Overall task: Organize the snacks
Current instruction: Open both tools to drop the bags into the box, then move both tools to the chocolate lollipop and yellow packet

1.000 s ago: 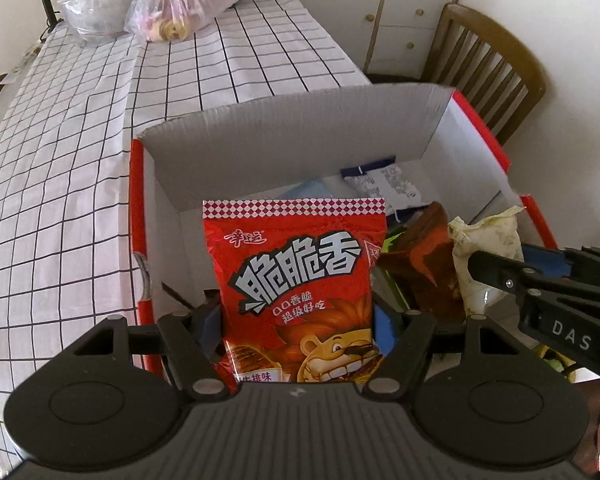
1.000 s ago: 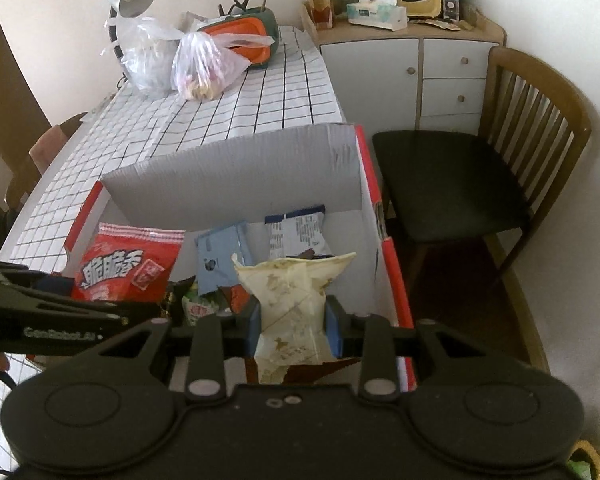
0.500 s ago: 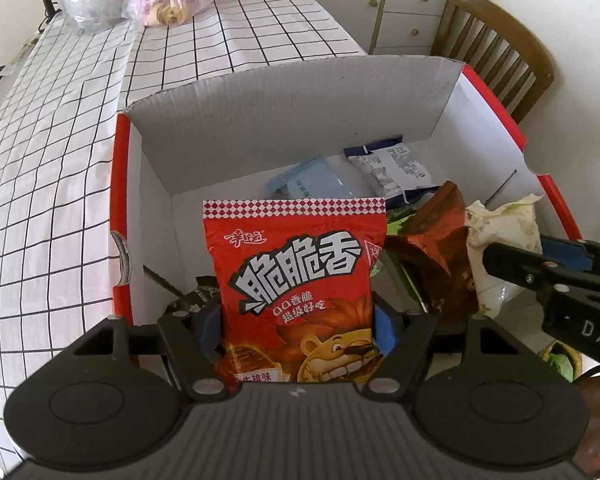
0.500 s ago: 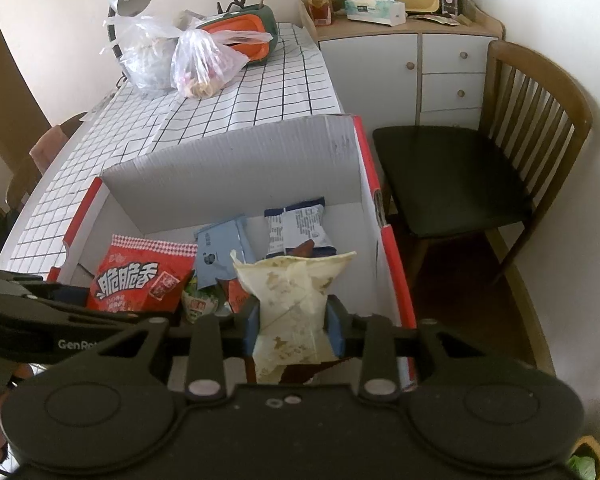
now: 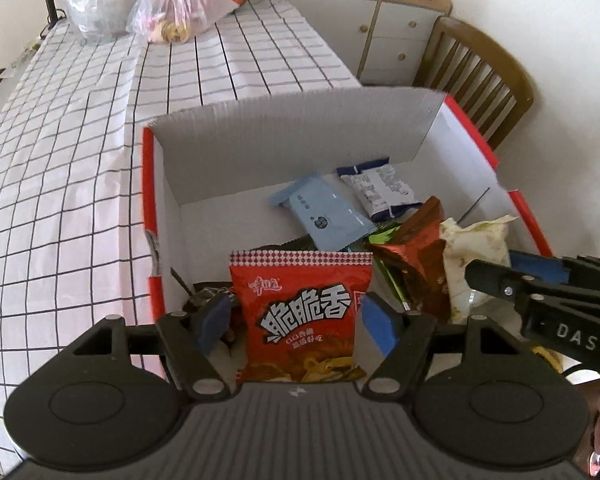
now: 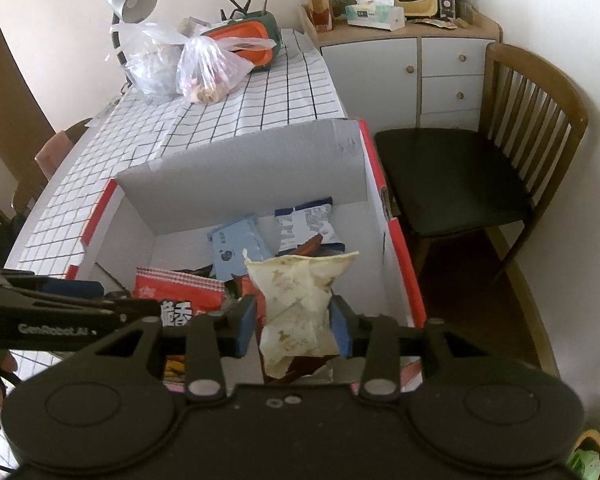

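Left gripper (image 5: 296,320) low over the near-left part of the cardboard box (image 5: 292,120), pointing forward and down; blue pads (image 5: 214,320) spread wide, a gap showing on both sides of the red snack bag (image 5: 300,320), so the jaws no longer grip it. The bag stands upright between them inside the box, near wall side. Half a second ago the pads pressed the bag's edges; now they have let go and the bag looks smaller, sitting lower in the frame. Right gripper (image 6: 294,326) is on the right side of the box, level with the left one, fingers pinching the cream crumpled packet (image 6: 300,304), which stands upright, top edge flared; that grip is unchanged from the earlier frames. In the left wrist view the right tool's black finger (image 5: 540,292) crosses in from the right, beside the cream packet (image 5: 472,256). Loose on the box floor: light blue packet (image 5: 324,216), dark blue and white packet (image 5: 380,190), brown-red foil packet (image 5: 420,252) leaning against the cream one. Box sits on the checked tablecloth (image 5: 80,160) at the table's edge, wooden chair (image 6: 500,160) just beside it. Plastic bags (image 6: 204,64) at the far end of the table.
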Tool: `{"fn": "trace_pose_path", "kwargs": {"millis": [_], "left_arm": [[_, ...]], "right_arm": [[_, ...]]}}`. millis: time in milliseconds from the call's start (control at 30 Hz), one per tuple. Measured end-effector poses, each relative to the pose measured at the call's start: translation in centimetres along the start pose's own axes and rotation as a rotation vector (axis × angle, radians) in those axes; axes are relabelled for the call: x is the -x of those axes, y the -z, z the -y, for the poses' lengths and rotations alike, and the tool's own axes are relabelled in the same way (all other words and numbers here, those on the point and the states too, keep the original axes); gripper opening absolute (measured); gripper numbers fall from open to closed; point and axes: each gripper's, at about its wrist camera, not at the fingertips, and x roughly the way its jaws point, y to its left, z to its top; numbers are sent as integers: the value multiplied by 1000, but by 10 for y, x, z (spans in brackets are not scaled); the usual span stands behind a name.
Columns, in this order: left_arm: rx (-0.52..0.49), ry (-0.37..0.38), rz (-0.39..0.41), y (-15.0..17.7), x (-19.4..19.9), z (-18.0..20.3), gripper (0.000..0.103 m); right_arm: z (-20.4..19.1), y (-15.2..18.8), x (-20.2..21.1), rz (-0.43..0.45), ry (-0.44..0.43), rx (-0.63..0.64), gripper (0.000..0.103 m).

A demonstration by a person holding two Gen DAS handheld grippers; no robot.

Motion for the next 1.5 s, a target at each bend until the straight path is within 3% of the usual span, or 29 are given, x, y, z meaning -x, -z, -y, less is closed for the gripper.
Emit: {"fn": "trace_pose_path", "kwargs": {"millis": [600, 867, 1000, 1500], "left_arm": [[8, 57, 146, 29, 74, -51, 75], [35, 27, 174, 51, 97, -92, 75], [61, -27, 184, 62, 108, -118, 75], [250, -111, 118, 108, 126, -247, 76]], "right_arm": [[-55, 12, 52, 111, -37, 13, 75], [-101, 20, 61, 135, -74, 56, 90], [-130, 23, 58, 138, -95, 80, 99], [-250, 28, 15, 46, -143, 191, 101]]}}
